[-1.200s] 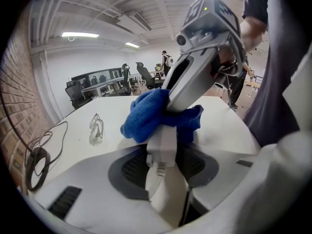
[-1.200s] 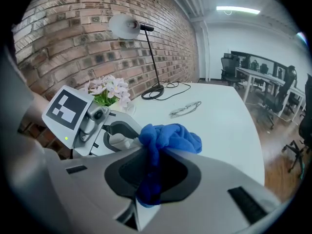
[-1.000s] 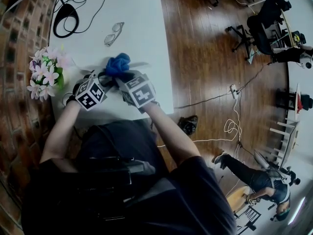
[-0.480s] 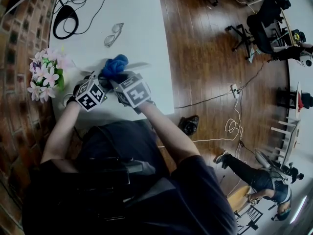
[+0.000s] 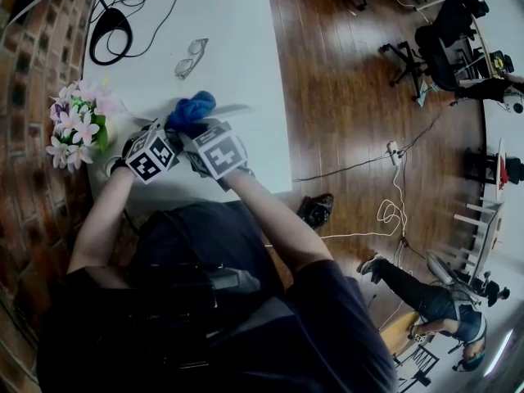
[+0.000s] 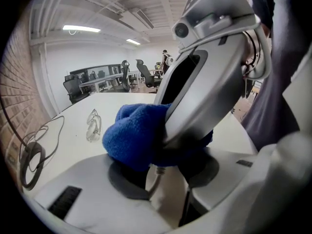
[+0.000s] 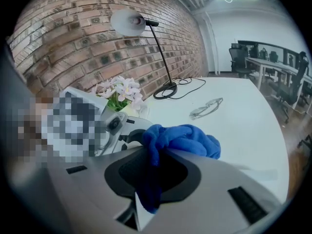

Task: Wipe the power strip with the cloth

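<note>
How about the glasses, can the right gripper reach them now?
Probably yes: bare table lies between the right gripper and the glasses. Its jaws are shut on the cloth, though.

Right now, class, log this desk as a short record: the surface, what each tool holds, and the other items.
Surface: white table
Left tool: closed on what looks like the power strip
Right tool: closed on the blue cloth, which is bunched on the strip
Other items: glasses, flowers, desk lamp
</note>
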{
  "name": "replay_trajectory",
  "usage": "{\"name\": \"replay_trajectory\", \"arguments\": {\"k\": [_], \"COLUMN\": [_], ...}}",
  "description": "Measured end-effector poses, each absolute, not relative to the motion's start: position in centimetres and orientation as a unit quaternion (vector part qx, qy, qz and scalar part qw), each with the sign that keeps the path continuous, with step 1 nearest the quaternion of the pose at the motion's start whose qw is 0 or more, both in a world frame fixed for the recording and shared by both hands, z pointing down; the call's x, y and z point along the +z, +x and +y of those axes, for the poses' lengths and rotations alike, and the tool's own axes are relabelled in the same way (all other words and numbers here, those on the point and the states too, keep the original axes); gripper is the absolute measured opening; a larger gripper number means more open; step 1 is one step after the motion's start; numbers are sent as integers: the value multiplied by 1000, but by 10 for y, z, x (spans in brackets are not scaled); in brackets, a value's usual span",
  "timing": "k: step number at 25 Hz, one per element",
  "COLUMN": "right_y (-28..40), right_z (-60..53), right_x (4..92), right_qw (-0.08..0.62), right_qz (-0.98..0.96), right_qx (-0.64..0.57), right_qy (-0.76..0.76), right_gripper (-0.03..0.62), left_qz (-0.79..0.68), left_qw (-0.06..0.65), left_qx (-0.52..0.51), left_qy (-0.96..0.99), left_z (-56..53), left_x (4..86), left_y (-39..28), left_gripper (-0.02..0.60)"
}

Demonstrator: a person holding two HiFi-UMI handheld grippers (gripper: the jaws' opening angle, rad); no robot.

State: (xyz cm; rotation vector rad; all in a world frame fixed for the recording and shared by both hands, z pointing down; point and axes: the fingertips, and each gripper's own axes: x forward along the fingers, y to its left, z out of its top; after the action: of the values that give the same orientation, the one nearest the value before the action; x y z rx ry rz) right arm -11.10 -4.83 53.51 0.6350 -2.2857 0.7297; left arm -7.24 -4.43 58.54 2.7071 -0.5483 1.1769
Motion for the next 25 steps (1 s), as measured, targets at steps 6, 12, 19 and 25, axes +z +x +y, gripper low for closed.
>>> {"name": "replay_trajectory", "arguments": {"k": [6,12,19,25], "right_y": [-111,-108,-103,-96], "right_z": [-52,-54,-51,-56], "right_x": [535,535,537,537], "right_qw": [339,344,338,327], "right_qz": [-872,-872,-876,-876], "right_qx": [267,263,261,278], "right_qy": [234,227,224,221], "right_gripper": [55,55,52,51], "left_qz": [-172,-175,-183,-182], "left_qw": [89,93,88,95], "left_qx": [403,415,421,424], "left_qy": [895,888,884,882], "left_z": [-44,-43,-42,-44], "left_x": [588,590,593,592], "left_y": [-73,-74,-75,-73], "left_gripper": [173,173,173,173]}}
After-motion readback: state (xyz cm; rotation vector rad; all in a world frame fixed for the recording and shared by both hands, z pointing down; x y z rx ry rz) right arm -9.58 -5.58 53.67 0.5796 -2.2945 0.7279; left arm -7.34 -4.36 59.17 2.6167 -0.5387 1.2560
